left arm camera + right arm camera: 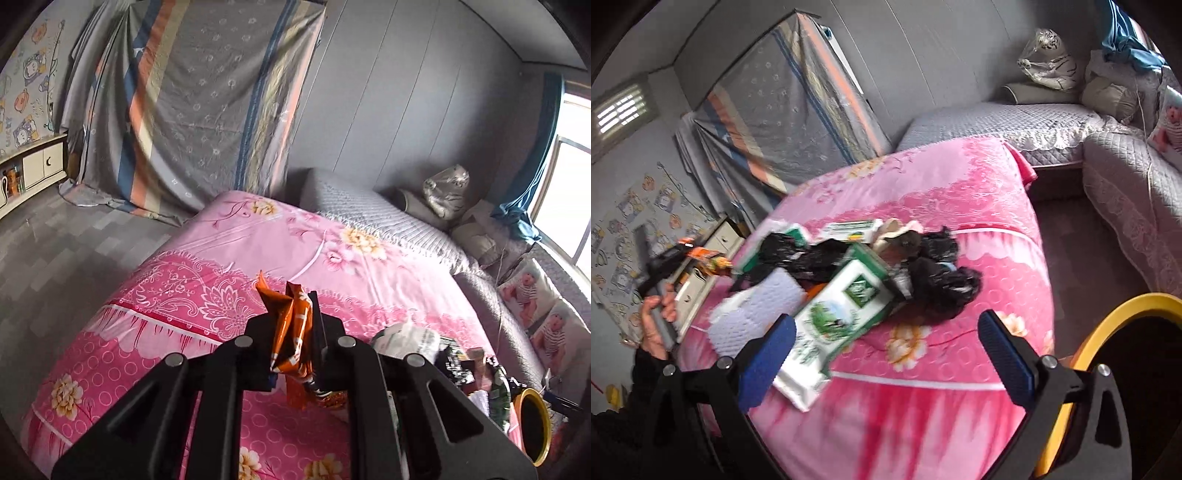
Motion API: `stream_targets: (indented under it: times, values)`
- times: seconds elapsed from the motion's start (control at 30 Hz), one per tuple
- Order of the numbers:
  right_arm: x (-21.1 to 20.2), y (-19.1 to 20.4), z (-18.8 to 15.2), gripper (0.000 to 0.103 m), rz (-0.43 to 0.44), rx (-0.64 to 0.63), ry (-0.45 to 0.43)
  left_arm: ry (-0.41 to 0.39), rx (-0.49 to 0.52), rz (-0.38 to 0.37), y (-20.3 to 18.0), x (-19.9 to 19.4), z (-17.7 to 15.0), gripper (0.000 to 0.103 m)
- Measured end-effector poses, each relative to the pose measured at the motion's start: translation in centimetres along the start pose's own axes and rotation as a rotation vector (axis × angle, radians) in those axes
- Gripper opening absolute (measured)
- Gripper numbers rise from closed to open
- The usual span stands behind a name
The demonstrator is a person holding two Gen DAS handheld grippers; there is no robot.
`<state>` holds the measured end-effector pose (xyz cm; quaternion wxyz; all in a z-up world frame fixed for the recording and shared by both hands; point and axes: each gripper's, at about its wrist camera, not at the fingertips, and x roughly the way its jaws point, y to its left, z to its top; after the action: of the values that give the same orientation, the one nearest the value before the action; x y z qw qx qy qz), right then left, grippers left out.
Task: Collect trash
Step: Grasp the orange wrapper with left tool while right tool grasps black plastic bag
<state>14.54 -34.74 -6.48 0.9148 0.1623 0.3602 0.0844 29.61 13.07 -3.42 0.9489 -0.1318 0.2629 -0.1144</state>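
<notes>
While the left gripper (pixel 295 325) is clamped on an orange wrapper (pixel 291 332), it appears at the left edge of the right wrist view, above the pink blanket (pixel 923 406). At centre, a trash pile (pixel 871 266) lies on the blanket: black bags, perhaps tissue packs. Below it the right gripper (pixel 886 354) stands wide open, empty. A yellow-rimmed bin (pixel 1108 317) fills the lower right.
</notes>
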Motion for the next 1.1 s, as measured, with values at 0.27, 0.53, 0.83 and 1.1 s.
stream_targets:
  times: [0.27,0.53,0.83,1.1]
  values:
    - [6.1,-3.5,2.0,0.079,-0.027,0.015,0.112,-0.035,0.0,-0.067,-1.4,-3.1,-0.2,0.012]
    - [10.2,-3.0,2.9,0.049,-0.043,-0.01,0.176,-0.052,0.057,-0.077,-3.2,-5.2,-0.7,0.012]
    - [5.6,-2.3,2.4,0.032,0.123,0.038,0.093,-0.077,0.099,-0.118,-5.2,-7.5,-1.1,0.012]
    - [-2.6,-2.6,1.5,0.032,0.187,0.098,-0.046,-0.091,0.147,-0.199,-8.6,-9.2,-1.9,0.012]
